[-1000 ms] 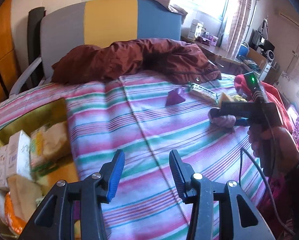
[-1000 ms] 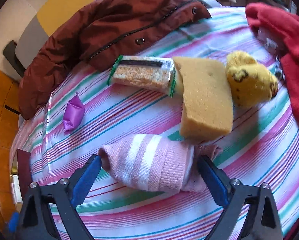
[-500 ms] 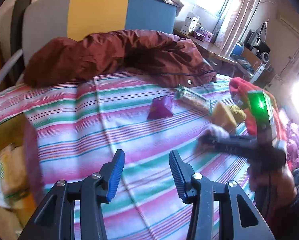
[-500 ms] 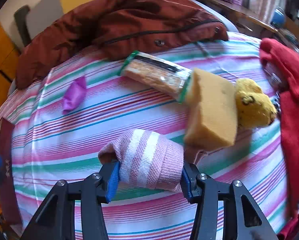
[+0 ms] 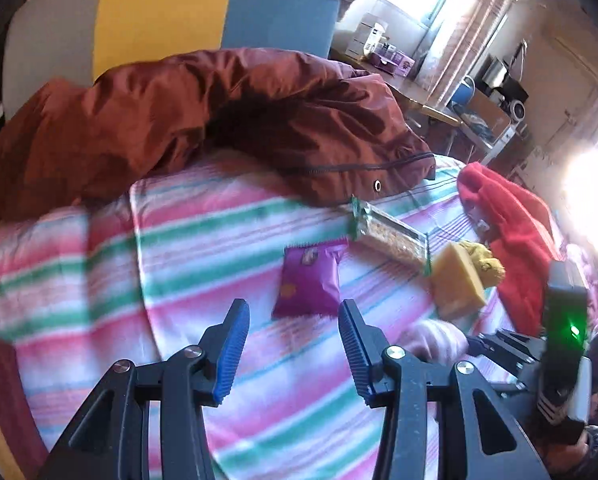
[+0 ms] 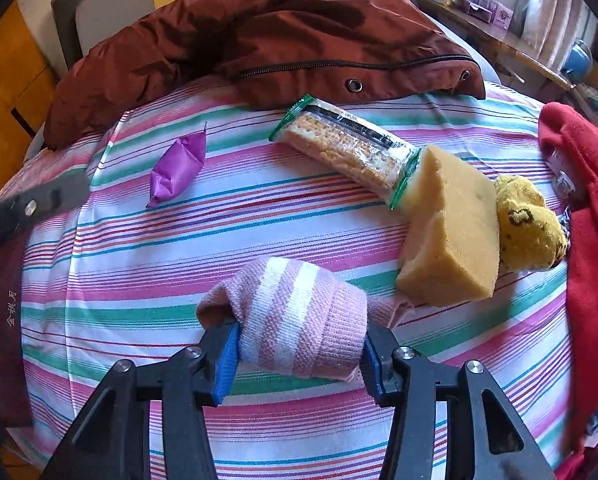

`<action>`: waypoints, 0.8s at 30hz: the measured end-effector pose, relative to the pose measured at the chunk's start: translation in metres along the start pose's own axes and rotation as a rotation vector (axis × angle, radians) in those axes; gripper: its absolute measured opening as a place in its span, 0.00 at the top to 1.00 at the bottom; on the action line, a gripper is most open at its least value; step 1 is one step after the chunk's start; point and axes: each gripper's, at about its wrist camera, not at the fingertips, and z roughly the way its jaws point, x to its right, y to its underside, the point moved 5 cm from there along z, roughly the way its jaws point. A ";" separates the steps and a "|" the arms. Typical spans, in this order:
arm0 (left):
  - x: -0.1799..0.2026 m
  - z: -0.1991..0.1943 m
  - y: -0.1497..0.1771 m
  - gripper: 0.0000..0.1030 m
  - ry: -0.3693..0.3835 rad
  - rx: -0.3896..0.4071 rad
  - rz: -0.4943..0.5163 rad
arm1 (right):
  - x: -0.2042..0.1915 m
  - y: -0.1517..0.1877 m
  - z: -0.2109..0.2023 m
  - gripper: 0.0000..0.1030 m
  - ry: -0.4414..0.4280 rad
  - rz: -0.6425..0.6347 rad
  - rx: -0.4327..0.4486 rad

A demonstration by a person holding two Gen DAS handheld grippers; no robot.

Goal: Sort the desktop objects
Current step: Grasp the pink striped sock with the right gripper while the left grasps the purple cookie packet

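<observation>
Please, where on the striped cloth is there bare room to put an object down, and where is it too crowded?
Bare striped cloth lies between the purple packet, the cracker pack and the pink sock held in the right gripper. It is crowded on the right: sponge, yellow sock and red cloth crowd together.

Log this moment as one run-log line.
right gripper: jaws just closed on pink sock | left gripper: open, empty, above purple packet

I see pink sock [image 6: 299,316] with white stripes, purple packet [image 6: 177,170], yellow sponge [image 6: 451,244], rust-brown jacket [image 6: 267,36], pink-green-white striped sheet [image 6: 179,280].
</observation>
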 end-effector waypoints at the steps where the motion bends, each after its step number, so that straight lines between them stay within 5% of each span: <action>1: 0.002 0.004 -0.003 0.55 0.007 -0.001 0.010 | 0.000 0.000 0.000 0.50 -0.001 0.001 -0.002; 14: 0.014 0.071 -0.016 0.54 0.063 -0.074 0.086 | -0.001 0.009 -0.002 0.48 0.007 -0.011 -0.011; 24: 0.025 0.078 -0.006 0.57 -0.027 -0.028 0.184 | -0.008 0.008 0.004 0.48 0.016 -0.026 -0.014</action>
